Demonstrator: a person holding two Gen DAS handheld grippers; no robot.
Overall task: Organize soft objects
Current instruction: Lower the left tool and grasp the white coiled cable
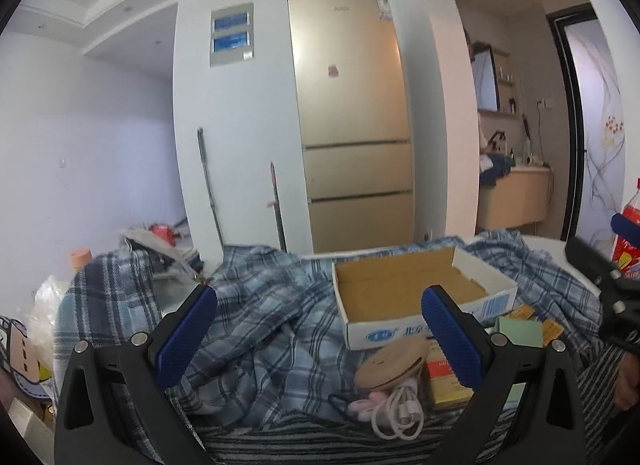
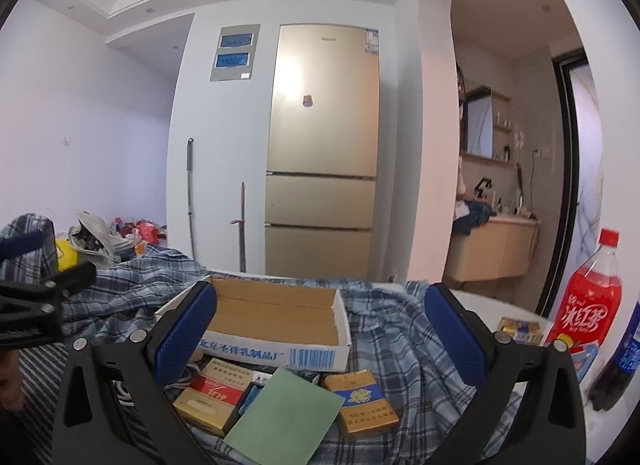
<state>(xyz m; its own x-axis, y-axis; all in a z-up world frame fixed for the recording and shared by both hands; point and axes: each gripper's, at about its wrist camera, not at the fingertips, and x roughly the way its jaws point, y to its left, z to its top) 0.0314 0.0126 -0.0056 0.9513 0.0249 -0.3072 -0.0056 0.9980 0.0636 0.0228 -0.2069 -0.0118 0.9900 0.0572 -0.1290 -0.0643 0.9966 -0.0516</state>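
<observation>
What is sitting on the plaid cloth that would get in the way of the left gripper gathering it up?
Several things rest on the plaid cloth: the open cardboard box, a round wooden disc, a coiled white cable and small packs near the front. The left gripper hangs open above the bare folds to their left, where nothing blocks it.

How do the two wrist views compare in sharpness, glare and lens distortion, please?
Left wrist view: slightly soft with motion blur, the fridge edges and plaid cloth smeared. Right wrist view: sharper, print on the cardboard box readable, though a bright glare patch washes the fridge door. Both: strong fisheye bowing of walls, with dark vignetted corners.
</observation>
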